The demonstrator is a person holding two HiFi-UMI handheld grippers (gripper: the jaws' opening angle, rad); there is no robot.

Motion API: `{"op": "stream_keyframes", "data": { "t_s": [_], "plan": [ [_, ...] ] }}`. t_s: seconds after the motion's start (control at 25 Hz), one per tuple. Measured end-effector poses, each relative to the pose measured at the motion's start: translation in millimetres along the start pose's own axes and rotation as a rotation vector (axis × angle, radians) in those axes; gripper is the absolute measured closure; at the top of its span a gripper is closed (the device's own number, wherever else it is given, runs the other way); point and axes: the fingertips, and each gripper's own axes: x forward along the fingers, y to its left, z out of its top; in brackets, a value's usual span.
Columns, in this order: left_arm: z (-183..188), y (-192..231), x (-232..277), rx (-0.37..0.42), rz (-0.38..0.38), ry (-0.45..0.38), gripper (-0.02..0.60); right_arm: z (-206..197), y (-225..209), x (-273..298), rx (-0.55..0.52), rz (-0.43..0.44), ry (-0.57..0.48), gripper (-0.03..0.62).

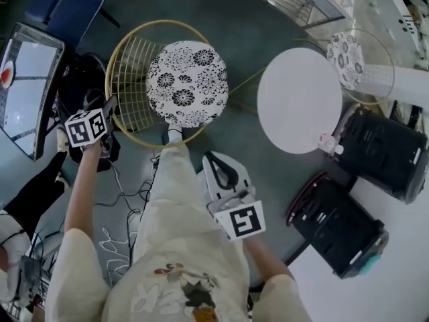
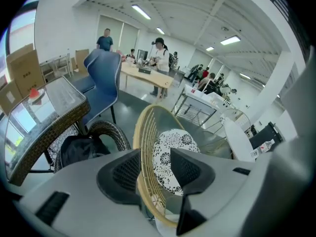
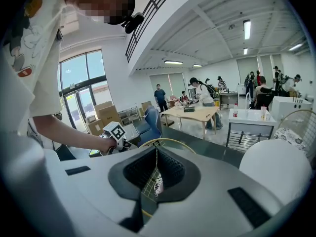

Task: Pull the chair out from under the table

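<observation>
Arms are reaching forward on either side of the person's body. The left arm (image 1: 84, 186) is stretching out nearly straight and tipping the left gripper (image 2: 155, 162) steeply down at the left edge of the chair (image 1: 129, 79). Its jaws are standing spread, and the chair's golden wire rim is passing between them, close by the left pad and clear of the right one. The right arm (image 1: 271, 267) is bending closer in and aiming the right gripper (image 3: 157, 154) only slightly downward at the chair's near side. Its jaws are pressing together at the tips and pinching nothing.

The chair, with its flowered cushion (image 1: 186, 82), is standing in the open on the grey floor, left of the white table (image 1: 299, 99) and clear of its top.

At far left a glass-topped wicker table (image 1: 27, 79) and a black backpack (image 1: 84, 79) are crowding the left gripper's side, with a blue chair (image 1: 70, 5) beyond them. Cables (image 1: 124, 193) are trailing across the floor by the person's legs. Past the white table a second wire chair (image 1: 348, 59) is standing, and two black cases (image 1: 385, 149) are lying at the right.
</observation>
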Motion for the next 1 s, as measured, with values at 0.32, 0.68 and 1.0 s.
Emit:
{"op": "stream_keyframes", "data": {
  "t_s": [0.32,0.68,1.0],
  "plan": [
    [3.2,-76.0,-61.3,0.04,0.053,-0.198,0.414,-7.6,-18.3,-57.7,-0.018,0.036,-0.078,0.585],
    [-28.2,-187.9,-127.4,0.102,-0.037,-0.328,0.417,-4.4,-28.9,-125.1,-0.005,0.009,-0.177,0.585],
    [-67.8,-290.4,-188.0,0.196,-0.096,-0.42,0.572,-4.5,-28.1,-163.7,-0.024,-0.014,-0.221,0.585]
  ]
}}
